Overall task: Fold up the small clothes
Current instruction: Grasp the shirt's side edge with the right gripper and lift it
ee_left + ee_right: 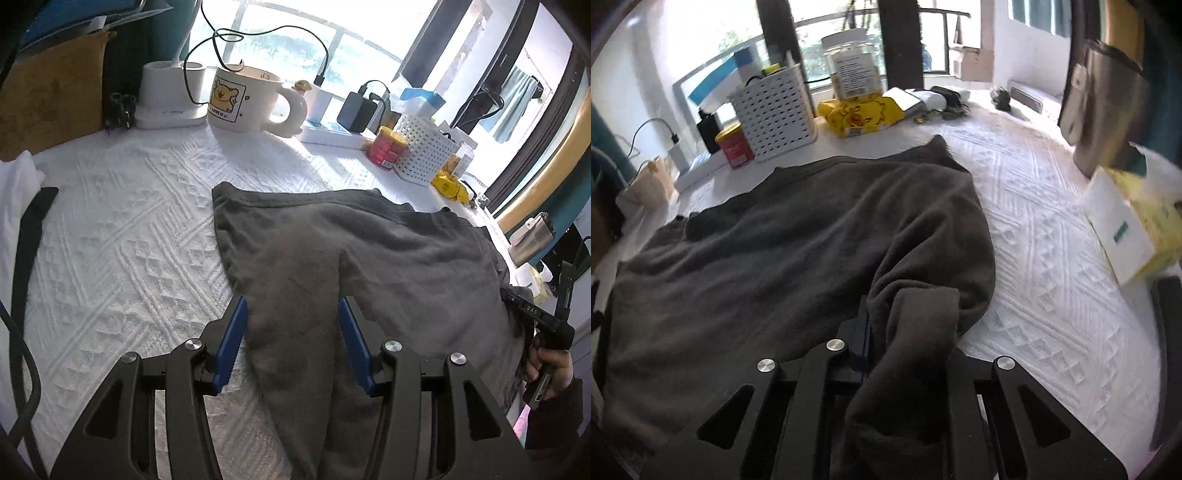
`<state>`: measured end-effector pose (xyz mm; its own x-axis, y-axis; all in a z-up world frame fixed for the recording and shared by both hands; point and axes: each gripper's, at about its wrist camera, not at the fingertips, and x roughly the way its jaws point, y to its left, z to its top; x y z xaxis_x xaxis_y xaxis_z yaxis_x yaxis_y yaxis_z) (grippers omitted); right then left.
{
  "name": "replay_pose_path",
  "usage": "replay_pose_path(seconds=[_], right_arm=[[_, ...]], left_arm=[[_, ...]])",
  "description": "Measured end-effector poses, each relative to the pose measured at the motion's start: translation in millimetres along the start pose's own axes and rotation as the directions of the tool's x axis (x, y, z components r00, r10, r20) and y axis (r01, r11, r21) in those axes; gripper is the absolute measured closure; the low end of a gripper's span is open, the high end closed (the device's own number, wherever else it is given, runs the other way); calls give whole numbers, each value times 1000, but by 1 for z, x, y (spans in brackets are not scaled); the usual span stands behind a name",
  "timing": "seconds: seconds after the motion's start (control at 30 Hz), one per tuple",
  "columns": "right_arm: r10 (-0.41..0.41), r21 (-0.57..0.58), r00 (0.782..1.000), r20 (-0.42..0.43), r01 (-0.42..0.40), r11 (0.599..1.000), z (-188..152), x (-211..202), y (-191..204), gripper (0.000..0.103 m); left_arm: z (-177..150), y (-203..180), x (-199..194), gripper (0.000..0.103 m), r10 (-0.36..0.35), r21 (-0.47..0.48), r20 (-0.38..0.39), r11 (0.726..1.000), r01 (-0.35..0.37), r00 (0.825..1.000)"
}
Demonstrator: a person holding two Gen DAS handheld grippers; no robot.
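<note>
Left wrist view: the left hand-held gripper stands about half open, with a tapering fold of the grey garment lying between its blue pads. Whether the pads press on the cloth cannot be told; a gap shows beside at least one pad. The garment lies spread on the white textured worktop, occupying the centre and right of the frame, its hemmed edge running across the upper middle. At the right edge of the frame, a person's hand grips the handle of the other tool.

Right wrist view: the right hand-held gripper is nearly closed on a bunched fold of the garment at lower centre. The cloth drapes over the gripper body, hiding most of the pads. The garment fills the left and centre of the frame; bare worktop lies to its right.

Handling, as a judgement:
- Weight: light. The fabric sags and drapes freely.
- Stiffness: none. It is soft and limp and will not keep a shape unsupported.
- Surface: a matte, slightly fuzzy knit, probably not slippery against the pads.
- Fragility: not fragile.
- Grasp points: take hold at hemmed edges or corners, one per gripper, so that a fold line forms between them.

Appearance: dark grey-brown, plain, unpatterned, with a stitched band along one edge and loose wrinkles throughout.
</note>
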<state>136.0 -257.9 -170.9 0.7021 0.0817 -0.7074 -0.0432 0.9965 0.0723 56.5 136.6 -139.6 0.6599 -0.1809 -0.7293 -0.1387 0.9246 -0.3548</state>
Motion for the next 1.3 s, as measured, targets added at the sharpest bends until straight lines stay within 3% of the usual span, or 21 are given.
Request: replay_pose_path(seconds=[0.27,0.53,0.87,1.1,1.3], right_arm=[[47,-48,996,82,-43,998,14,-36,31,90],[170,-144,978,123,-152,978,31,-59,95,90],[313,-305,948,66,-280,910,20,-66,186,90],[368,-342,930,9,-343,875,1,-62,225,90],[386,-375,922,10,-355,856,-5,-66,245,90]], left_arm=[[-5,7,-15,51,-16,-10,28,1000,17,999],[-6,6,-32,51,-65,-21,81,998,66,995],[-13,20,-50,51,-73,-43,111,996,78,991],[-21,29,-60,51,-75,-65,124,994,84,989],[-28,31,-65,51,-85,-65,121,994,93,989]])
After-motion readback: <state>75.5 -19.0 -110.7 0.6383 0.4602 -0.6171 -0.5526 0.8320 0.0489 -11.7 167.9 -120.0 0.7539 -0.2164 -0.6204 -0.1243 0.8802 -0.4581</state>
